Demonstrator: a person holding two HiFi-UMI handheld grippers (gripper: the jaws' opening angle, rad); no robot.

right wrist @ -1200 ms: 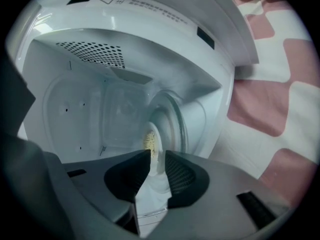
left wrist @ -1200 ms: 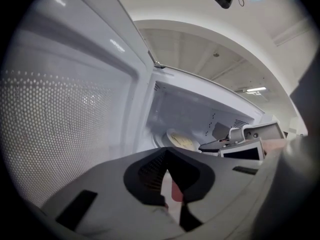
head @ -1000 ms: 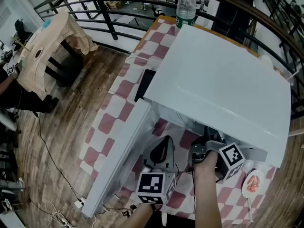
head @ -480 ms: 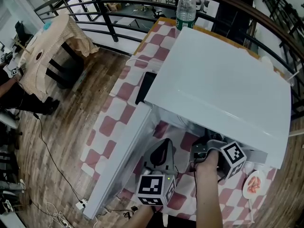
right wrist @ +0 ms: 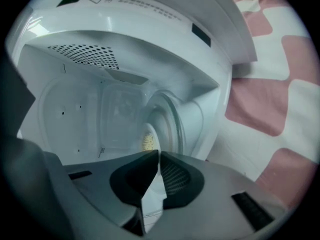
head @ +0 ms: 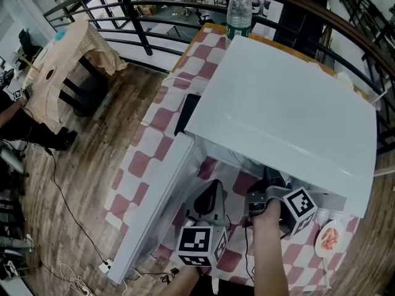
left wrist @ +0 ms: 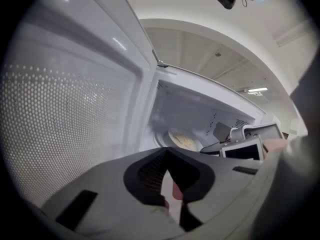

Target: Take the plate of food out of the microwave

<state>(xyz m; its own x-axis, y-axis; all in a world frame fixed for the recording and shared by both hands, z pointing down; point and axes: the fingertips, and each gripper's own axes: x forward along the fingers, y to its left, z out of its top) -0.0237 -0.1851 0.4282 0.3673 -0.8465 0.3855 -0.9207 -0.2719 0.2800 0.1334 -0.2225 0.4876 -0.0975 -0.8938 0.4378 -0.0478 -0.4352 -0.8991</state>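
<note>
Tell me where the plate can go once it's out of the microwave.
Free: the checked tablecloth left of the open door, and beside the microwave between the dark object and water bottle. Crowded: before the microwave's mouth, and the right corner with the small plate.

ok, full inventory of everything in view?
pink-and-white checked tablecloth: 1, pink-and-white, centre
white microwave oven: 1, white, on tablecloth, door open
plate of yellow food: 1, pale, inside microwave
small plate of pink food: 1, white, on tablecloth right of microwave
clear plastic water bottle: 1, clear, behind microwave
flat black object: 1, black, left of microwave
beige cloth-draped table: 1, beige, far left
left gripper: 1, grey, shut, empty
right gripper: 1, grey, jaws just been closing by the food plate; rim between them unclear
</note>
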